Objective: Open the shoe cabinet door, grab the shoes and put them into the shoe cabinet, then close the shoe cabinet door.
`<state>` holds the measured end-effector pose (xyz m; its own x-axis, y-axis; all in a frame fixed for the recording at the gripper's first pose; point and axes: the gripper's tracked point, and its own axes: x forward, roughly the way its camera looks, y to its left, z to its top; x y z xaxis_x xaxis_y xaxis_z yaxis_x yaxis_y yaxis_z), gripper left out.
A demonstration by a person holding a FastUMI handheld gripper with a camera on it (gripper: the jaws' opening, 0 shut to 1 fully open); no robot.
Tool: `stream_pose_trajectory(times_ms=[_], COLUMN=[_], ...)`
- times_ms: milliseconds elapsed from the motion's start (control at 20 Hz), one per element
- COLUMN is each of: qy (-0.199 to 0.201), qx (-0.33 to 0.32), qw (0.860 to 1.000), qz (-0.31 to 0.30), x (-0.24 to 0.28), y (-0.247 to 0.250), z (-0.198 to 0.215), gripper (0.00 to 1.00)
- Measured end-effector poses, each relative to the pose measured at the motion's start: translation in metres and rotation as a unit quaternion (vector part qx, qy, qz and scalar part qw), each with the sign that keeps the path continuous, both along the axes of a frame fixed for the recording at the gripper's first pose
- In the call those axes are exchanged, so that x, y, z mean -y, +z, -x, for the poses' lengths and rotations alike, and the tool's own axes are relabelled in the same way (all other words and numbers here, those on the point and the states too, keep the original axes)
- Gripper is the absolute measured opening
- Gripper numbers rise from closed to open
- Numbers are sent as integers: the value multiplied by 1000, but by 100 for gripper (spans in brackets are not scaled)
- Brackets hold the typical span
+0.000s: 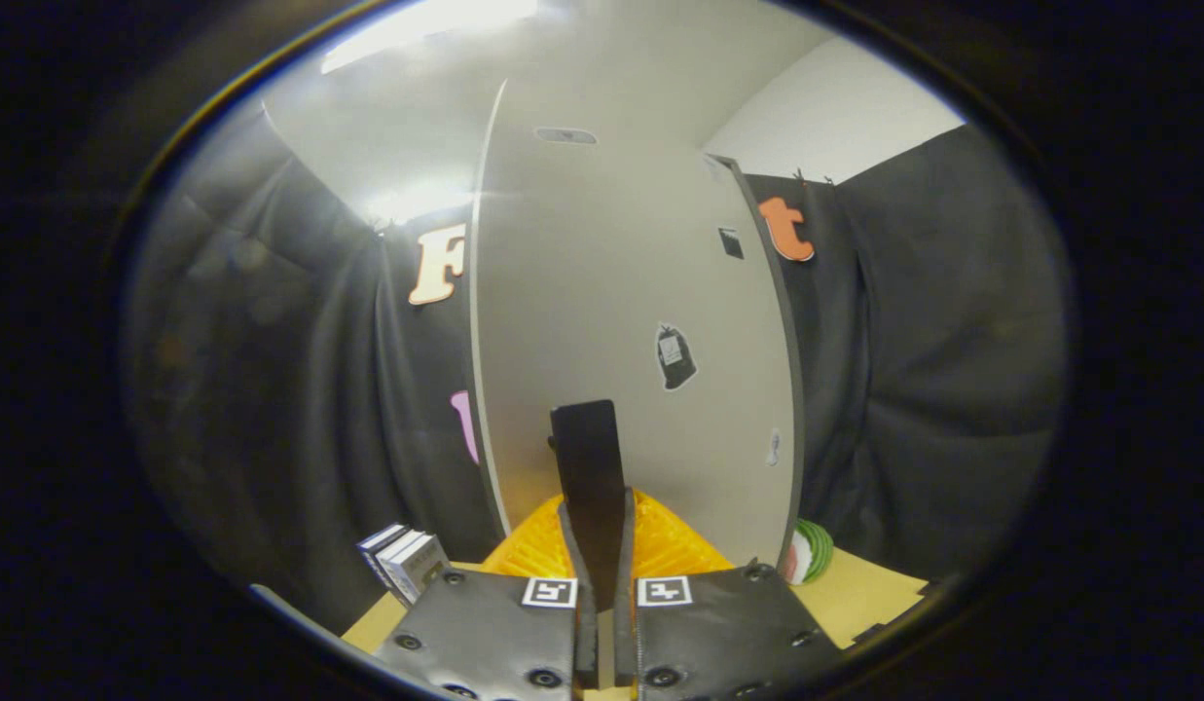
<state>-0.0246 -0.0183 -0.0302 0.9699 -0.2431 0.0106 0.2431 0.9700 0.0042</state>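
The tall pale grey shoe cabinet [611, 292] stands right in front of me, its flat front panel carrying a few small stickers and a dark right edge. I cannot tell whether the door is ajar. My gripper [590, 458] points at the lower part of this panel, its fingers [574, 545] pressed together with nothing visible between them. An orange ribbed thing [679, 550], perhaps a shoe, lies just beyond the fingers at the foot of the cabinet and is partly hidden by them.
The cabinet stands on a yellow wooden table [855, 594]. A small stack of boxes [407, 563] stands to the left of the fingers. A round green, white and red object [811, 550] sits by the cabinet's right corner. Black cloth surrounds the booth.
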Motion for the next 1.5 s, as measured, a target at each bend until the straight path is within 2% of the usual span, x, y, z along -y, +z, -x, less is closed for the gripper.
stream_pose_trajectory(times_ms=[350,900,1250,1500], qy=[-7,55,56,29], qx=[0,-13,-12,-9], qw=[1000,998,998,999], qz=[4,-3,-16,-23], x=[16,55,102,143], y=[5,16,23,26], z=[21,61,91,111], gripper=[8,7,6,5])
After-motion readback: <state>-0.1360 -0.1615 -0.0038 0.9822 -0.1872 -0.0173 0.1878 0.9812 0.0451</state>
